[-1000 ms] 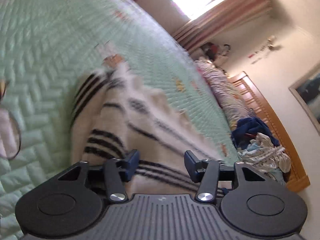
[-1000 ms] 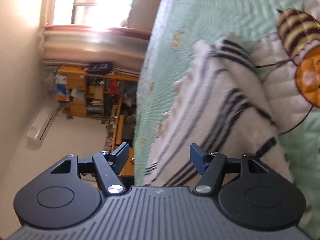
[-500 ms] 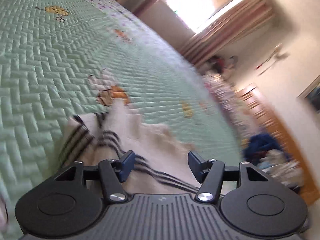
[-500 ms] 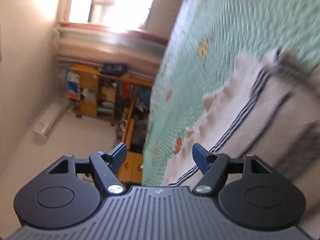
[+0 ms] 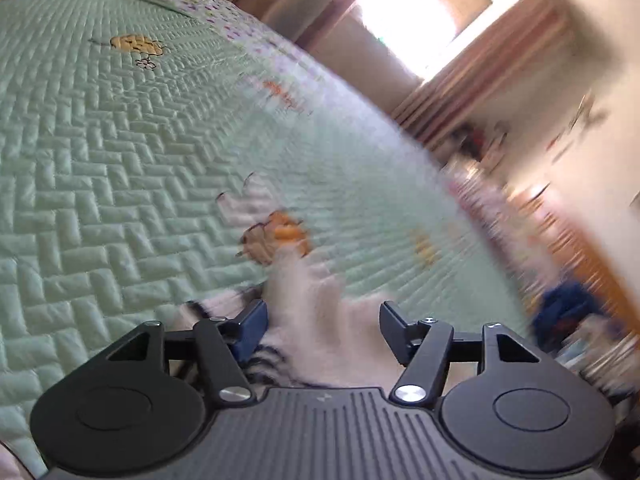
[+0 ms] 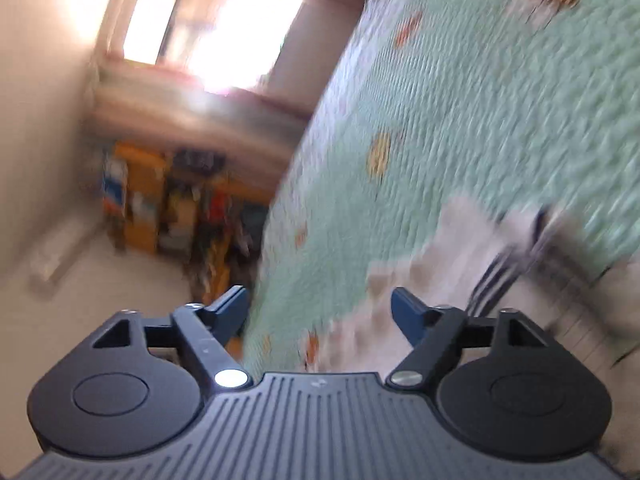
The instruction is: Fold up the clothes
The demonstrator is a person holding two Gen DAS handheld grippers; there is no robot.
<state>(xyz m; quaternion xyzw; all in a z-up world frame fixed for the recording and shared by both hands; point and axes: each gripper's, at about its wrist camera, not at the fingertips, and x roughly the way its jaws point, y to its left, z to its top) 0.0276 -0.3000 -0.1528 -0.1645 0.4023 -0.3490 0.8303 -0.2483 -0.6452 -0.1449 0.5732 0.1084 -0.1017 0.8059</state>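
A white garment with black stripes (image 5: 304, 292) lies on a mint-green quilted bedspread (image 5: 120, 152), low in the left wrist view and blurred. My left gripper (image 5: 323, 320) hovers over its near edge with its jaws opening. The cloth shows in the gap behind the fingers, and the pads do not press on it. In the right wrist view the same garment (image 6: 464, 248) lies to the right on the bedspread (image 6: 480, 100). My right gripper (image 6: 320, 304) is also opening, with nothing between its fingers, and its left finger (image 6: 232, 308) hangs past the bed's edge.
A pile of clothes with a blue piece (image 5: 568, 312) lies by a wooden frame at the right. An orange shelf unit (image 6: 160, 200) stands beyond the bed under a bright window (image 6: 224, 28). Bee and flower patches (image 5: 280, 232) dot the quilt.
Both grippers have pulled back from the striped garment and their jaws have widened. The garment has slid toward the bottom of both views, and more bedspread and room now show.
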